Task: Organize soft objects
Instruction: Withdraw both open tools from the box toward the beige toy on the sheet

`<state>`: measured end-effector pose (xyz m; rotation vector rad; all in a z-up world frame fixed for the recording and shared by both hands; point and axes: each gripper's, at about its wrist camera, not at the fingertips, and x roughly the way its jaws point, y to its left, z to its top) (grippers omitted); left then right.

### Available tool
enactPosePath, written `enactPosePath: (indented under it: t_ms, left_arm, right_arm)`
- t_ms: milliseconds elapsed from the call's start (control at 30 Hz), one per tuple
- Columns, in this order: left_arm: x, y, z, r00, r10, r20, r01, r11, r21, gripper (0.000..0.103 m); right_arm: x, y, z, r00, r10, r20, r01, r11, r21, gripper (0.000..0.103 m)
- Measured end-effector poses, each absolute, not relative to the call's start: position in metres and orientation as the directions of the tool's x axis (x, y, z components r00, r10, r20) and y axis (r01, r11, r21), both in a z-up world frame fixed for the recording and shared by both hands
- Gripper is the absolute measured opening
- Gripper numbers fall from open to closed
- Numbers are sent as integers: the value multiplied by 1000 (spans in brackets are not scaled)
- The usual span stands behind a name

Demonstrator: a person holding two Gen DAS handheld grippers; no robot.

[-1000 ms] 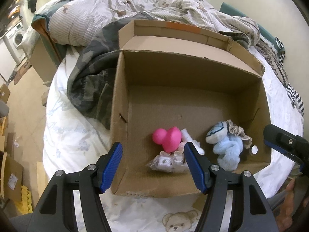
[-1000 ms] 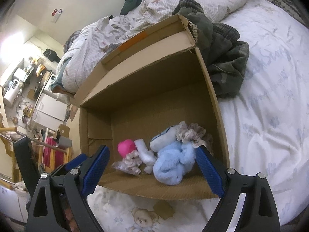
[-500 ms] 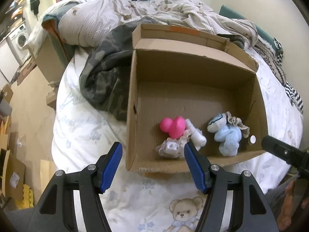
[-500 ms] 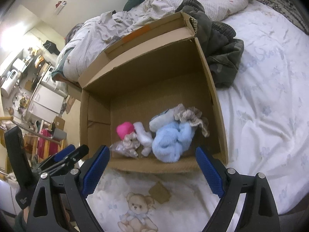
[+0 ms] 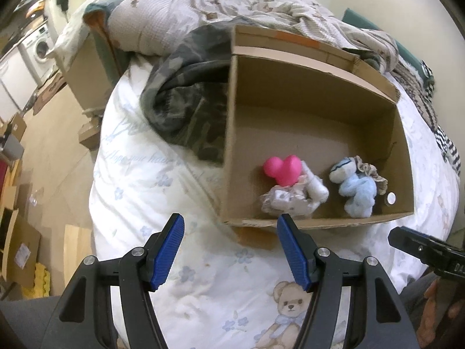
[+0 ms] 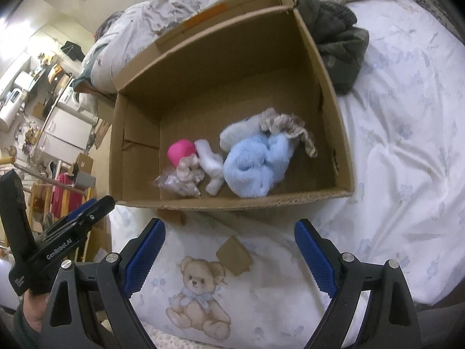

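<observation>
Bed (image 6: 392, 145) with bear-print sheet; box (image 5: 232, 145) on it holds pink toy (image 5: 283, 168) and blue plush (image 6: 255, 165). Left gripper (image 5: 229, 250) and right gripper (image 6: 229, 254) hover before box, both spread, empty.

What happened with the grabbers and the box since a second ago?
Both grabbers pulled back from the cardboard box: the left gripper and right gripper now sit over the teddy bear sheet, jaws open and empty. Nothing was picked up or let go. The pink toy, white sock and blue plush stayed put inside the box.
</observation>
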<state>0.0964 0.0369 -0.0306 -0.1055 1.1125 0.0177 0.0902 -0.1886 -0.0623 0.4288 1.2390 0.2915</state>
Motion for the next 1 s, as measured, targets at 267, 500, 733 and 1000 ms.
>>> enactPosePath:
  t_ms: [267, 500, 733, 1000]
  left_arm:
    - [90, 64, -36, 427, -25, -904, -122, 989, -86, 63]
    - [90, 76, -45, 388, -46, -921, -163, 979, -118, 63]
    - [95, 69, -52, 373, -36, -927, -148, 984, -98, 63]
    - [97, 58, -60, 357, -55, -933, -116, 988, -102, 63]
  right_arm:
    - [96, -163, -90, 164, 442, -882, -4, 894, 448, 96]
    - [96, -118, -117, 49, 325, -944, -153, 937, 314, 69]
    - [93, -103, -133, -10, 283, -959, -221, 935, 278, 27]
    - [89, -115, -109, 42, 395, -918, -202, 903, 379, 9]
